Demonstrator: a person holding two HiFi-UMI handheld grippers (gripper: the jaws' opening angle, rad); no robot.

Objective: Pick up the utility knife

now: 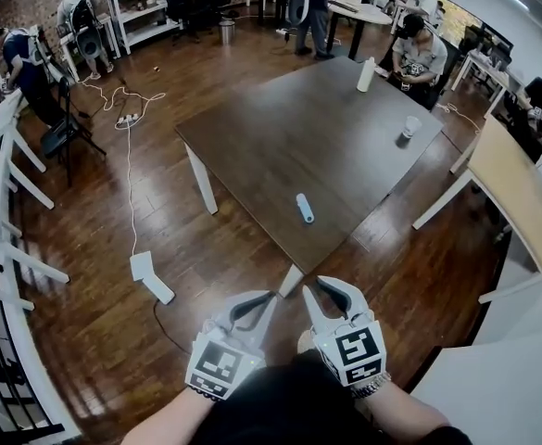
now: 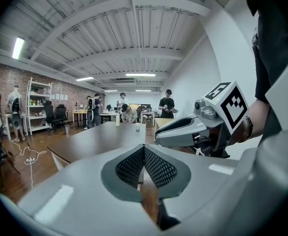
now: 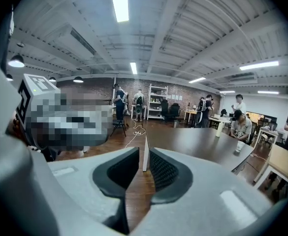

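Utility knife (image 1: 305, 208) — one, on table (image 1: 280, 128); left claw (image 1: 269, 298) closed, right claw (image 1: 313, 286) slightly parted — both empty.

Bright ceiling strips (image 3: 119, 3) w/ fisheye edges

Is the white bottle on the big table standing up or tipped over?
Standing up. The white bottle rises straight off the dark table near its far edge, narrow top uppermost.

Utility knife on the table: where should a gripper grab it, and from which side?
I'd grip the utility knife around the middle of its long body, fingers across its narrow width. It lies flat and alone near the closest corner of the table, so coming down from above on that near side looks easiest.
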